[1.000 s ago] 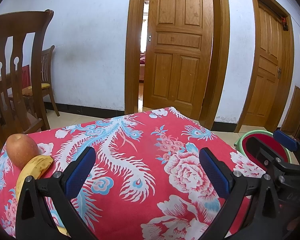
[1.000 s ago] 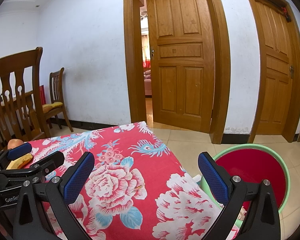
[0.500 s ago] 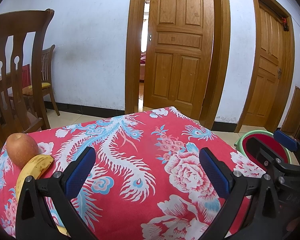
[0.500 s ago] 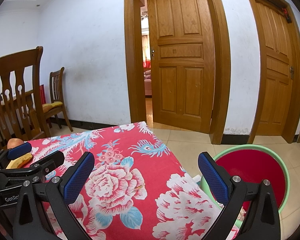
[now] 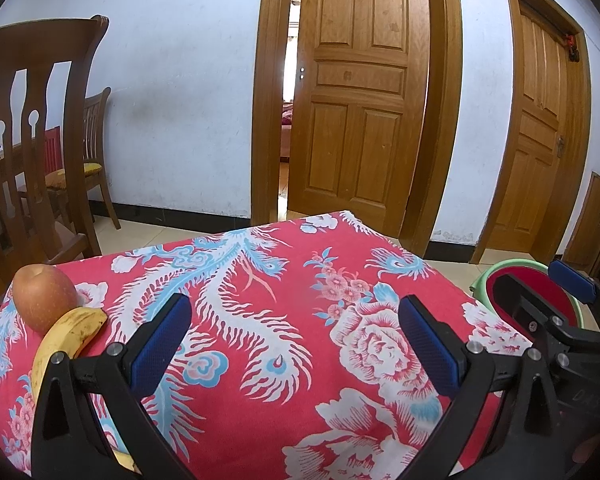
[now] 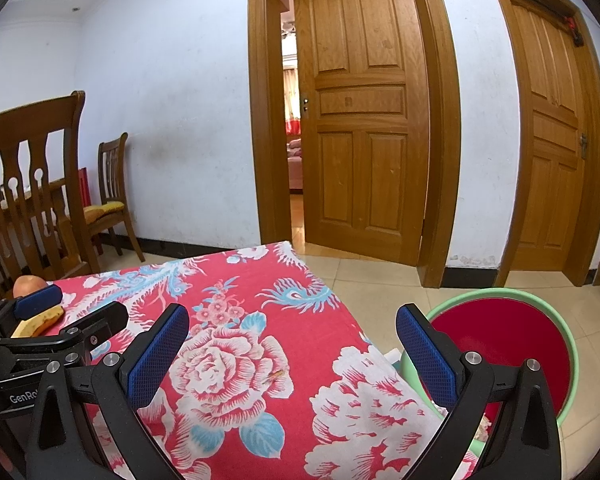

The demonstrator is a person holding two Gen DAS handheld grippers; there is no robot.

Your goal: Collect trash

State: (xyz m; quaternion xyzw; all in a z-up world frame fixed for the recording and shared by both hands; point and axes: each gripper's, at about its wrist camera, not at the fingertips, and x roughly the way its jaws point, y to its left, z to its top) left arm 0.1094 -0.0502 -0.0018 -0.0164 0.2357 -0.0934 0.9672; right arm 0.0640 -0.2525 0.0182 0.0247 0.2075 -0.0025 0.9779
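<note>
From the left wrist view, the left gripper (image 5: 294, 344) hangs low over a table draped in a red floral cloth (image 5: 260, 360), its blue-padded jaws spread wide with nothing between them. The cloth between and ahead of the fingers is bare up to the far edge of the table, where a corner points toward a half-open wooden door (image 5: 360, 96). At the left edge lies an apple (image 5: 44, 300), touching the tip of a banana (image 5: 66, 340) that runs back under the left finger. A wooden chair (image 5: 32, 140) stands just past that edge. At the right, the right gripper (image 5: 556, 304) sits beside the table's right edge, in front of a green-rimmed bin (image 5: 500, 276) with a red inside, standing on the floor.

From the right wrist view, the right gripper (image 6: 292, 352) is likewise released, jaws wide apart and gripping nothing. Its left finger is over the cloth (image 6: 240, 340); its right finger is past the table's right edge, over the bin (image 6: 500, 340). The bin stands on tiled floor just beside the table, and pale scraps show low inside it, too small to identify. A small orange scrap (image 6: 276, 376) lies on the cloth between the fingers, near the right edge. The left gripper (image 6: 56, 316) is at the far left, with the banana (image 6: 40, 320) and apple (image 6: 28, 284) behind it. Open floor stretches from the bin to the doors.
</note>
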